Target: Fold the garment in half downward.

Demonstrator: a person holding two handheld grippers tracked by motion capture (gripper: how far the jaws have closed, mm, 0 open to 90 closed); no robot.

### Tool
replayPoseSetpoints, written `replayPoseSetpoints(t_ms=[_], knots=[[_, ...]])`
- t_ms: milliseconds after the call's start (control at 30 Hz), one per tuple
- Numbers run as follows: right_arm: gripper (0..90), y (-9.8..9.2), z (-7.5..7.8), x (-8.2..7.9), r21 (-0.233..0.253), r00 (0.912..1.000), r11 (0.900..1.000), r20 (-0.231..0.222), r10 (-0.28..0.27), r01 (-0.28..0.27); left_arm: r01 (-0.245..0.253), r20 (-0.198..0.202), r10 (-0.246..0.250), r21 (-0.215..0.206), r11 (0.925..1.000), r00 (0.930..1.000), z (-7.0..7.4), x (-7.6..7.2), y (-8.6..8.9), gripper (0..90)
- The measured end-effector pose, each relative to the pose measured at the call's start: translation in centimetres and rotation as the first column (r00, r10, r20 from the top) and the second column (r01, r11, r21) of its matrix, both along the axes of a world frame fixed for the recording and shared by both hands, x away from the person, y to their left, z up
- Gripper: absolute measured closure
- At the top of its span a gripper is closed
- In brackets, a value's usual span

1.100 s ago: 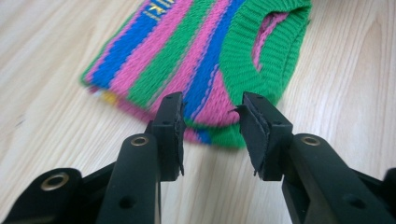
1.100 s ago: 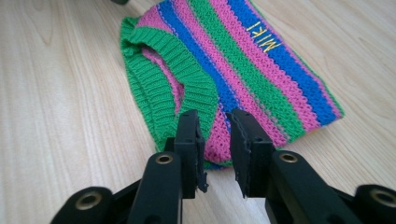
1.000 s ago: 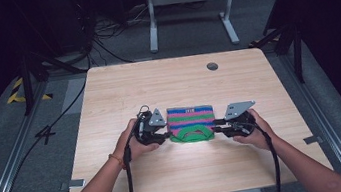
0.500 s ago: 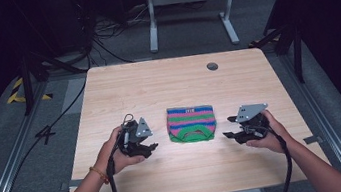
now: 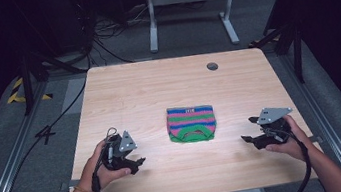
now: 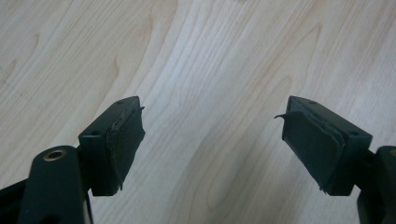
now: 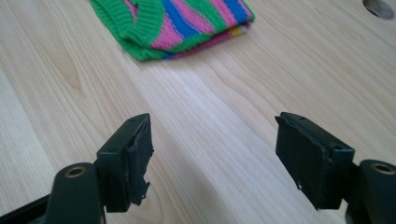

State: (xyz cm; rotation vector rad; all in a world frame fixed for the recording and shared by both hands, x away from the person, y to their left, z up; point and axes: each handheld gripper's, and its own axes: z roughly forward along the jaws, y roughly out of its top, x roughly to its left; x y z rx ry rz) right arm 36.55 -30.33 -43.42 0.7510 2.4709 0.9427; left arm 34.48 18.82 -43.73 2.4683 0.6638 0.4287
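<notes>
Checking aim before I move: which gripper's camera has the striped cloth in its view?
The right gripper: the striped knitted cloth lies ahead of its open jaws. The left gripper faces bare table.

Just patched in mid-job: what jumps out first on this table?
The striped knitted cloth, folded at the middle of the wooden table, in green, pink and blue. The left gripper and right gripper flank it, both open and apart from it.

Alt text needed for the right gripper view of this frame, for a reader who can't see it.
The right gripper hangs open and empty above a pale wooden table, its two black jaws set wide apart. Beyond them lies a folded knitted garment striped green, pink and blue, and a round hole in the table marks the top right corner.
</notes>
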Motion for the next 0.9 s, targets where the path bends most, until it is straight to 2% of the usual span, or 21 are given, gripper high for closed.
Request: replayPoseSetpoints(t_ms=[100, 167, 267, 333, 367, 400, 467, 500, 567, 667, 700, 800, 867, 900], knots=[[26.6, -1.2, -0.6, -0.4, 0.004, 0.9993, 0.999, -0.009, -0.036, 0.036, -0.022, -0.003, 0.022, 0.007, 0.9997, 0.9998, -0.7, -0.5, 1.2, 21.3], [26.1, -2.3, -1.1, -0.7, 0.01, 0.9979, 0.998, -0.001, -0.064, 0.064, -0.036, -0.02, 0.035, -0.014, 0.9993, 0.9992, -1.1, -0.6, 2.1, 21.3], [25.8, -4.0, -1.8, -1.1, 0.03, 0.9938, 0.993, -0.009, -0.11, 0.111, -0.056, -0.047, 0.055, -0.021, 0.9982, 0.9974, -1.6, -0.6, 3.2, 20.8], [25.7, -4.9, -2.2, -1.2, 0.032, 0.9912, 0.991, -0.004, -0.132, 0.132, -0.068, -0.052, 0.069, 0.011, 0.9976, 0.9963, -2.1, -0.6, 4.1, 20.2], [25.7, -5.5, -2.5, -1.4, 0.046, 0.9891, 0.988, -0.01, -0.147, 0.147, -0.068, -0.054, 0.068, 0.014, 0.9976, 0.9962, -2.2, -0.6, 4.4, 20.5], [25.1, -5.8, -2.7, -1.4, 0.044, 0.9881, 0.987, -0.013, -0.154, 0.154, -0.077, -0.067, 0.077, 0.001, 0.997, 0.9948, -2.4, -0.6, 4.8, 20.7], [24.4, -6.6, -3.1, -1.6, 0.049, 0.9843, 0.983, -0.011, -0.176, 0.176, -0.088, -0.062, 0.086, -0.016, 0.996, 0.9943, -2.7, -0.7, 5.5, 20.5], [24.5, -7.0, -3.2, -1.7, 0.052, 0.9825, 0.981, -0.016, -0.185, 0.186, -0.095, -0.079, 0.092, -0.039, 0.9947, 0.9926, -2.9, -0.8, 6.0, 20.5], [24.4, -7.9, -3.8, -1.9, 0.069, 0.9751, 0.973, -0.035, -0.219, 0.221, -0.094, -0.08, 0.09, -0.052, 0.9942, 0.9927, -3.0, -0.9, 6.6, 20.0], [24.0, -8.5, -4.2, -2.1, 0.085, 0.971, 0.968, -0.045, -0.235, 0.238, -0.103, -0.085, 0.097, -0.068, 0.9924, 0.9917, -3.1, -0.9, 7.1, 19.2], [23.7, -8.9, -4.6, -2.3, 0.087, 0.9669, 0.963, -0.055, -0.249, 0.253, -0.123, -0.092, 0.115, -0.089, 0.9885, 0.9891, -3.3, -0.9, 7.5, 17.5], [23.1, -9.4, -4.9, -2.4, 0.114, 0.963, 0.957, -0.074, -0.259, 0.266, -0.158, -0.117, 0.141, -0.151, 0.9758, 0.9831, -3.9, -1.0, 8.2, 16.4], [22.1, -9.6, -5.2, -2.3, 0.137, 0.9609, 0.952, -0.083, -0.264, 0.273, -0.151, -0.095, 0.137, -0.168, 0.974, 0.986, -4.1, -1.1, 8.5, 15.3], [22.0, -9.7, -5.2, -2.3, 0.144, 0.9583, 0.949, -0.097, -0.269, 0.281, -0.159, -0.096, 0.143, -0.179, 0.9709, 0.9851, -4.2, -1.2, 8.6, 15.3]])
